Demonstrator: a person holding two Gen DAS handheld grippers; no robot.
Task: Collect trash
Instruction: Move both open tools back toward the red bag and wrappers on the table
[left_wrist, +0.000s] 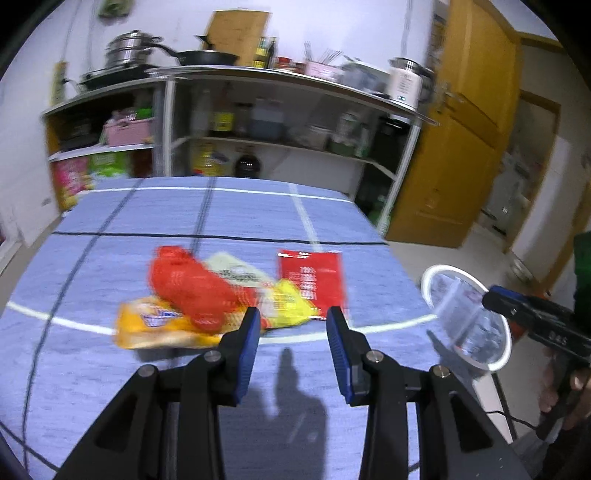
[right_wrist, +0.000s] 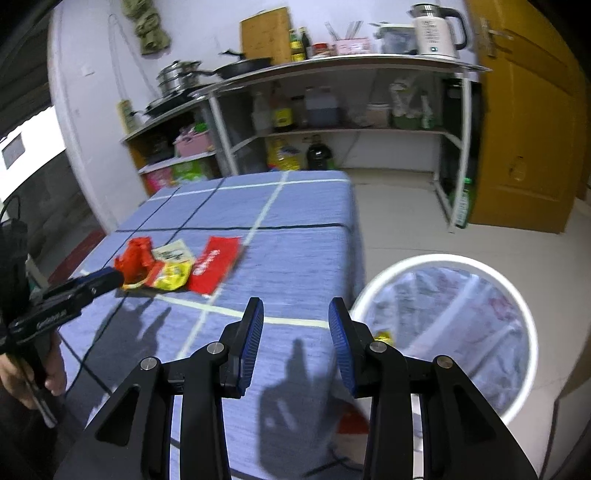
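- Kitchen corner: white metal shelving (right_wrist: 332, 70) along the back wall carries pans, bottles and a white kettle (right_wrist: 436, 31); a yellow-brown wooden door (right_wrist: 524, 122) stands to the right of it.
- In front, a table (left_wrist: 258, 214) under a blue cloth crossed by white and dark lines.
- Trash lies in a loose pile on the cloth: a crumpled red bag (left_wrist: 188, 286) on top, a yellow-orange packet (left_wrist: 155, 328) under its near side, a pale wrapper (left_wrist: 236, 271) behind it, a yellow wrapper (left_wrist: 288, 306) to its right.
- A flat red packet (left_wrist: 314, 277) lies at the right end of the pile, touching or overlapping the yellow wrapper; motion blur leaves this unclear.
- Left tongs (left_wrist: 291, 325) hang over the table just short of the pile, jaws apart, nothing between the blue pads. From the right wrist view their tip sits beside the red bag; contact cannot be told.
- Right tongs (right_wrist: 295, 321) sit over the near right corner of the table, jaws apart, empty.
- A white-rimmed bin (right_wrist: 443, 258) with a clear plastic liner stands on the floor just off the table's right edge, beside the right tongs. A small yellow scrap (right_wrist: 384, 336) shows inside it, near the rim.
- A hand (right_wrist: 51, 373) grips the handle of the left tongs at the left edge of the right wrist view.
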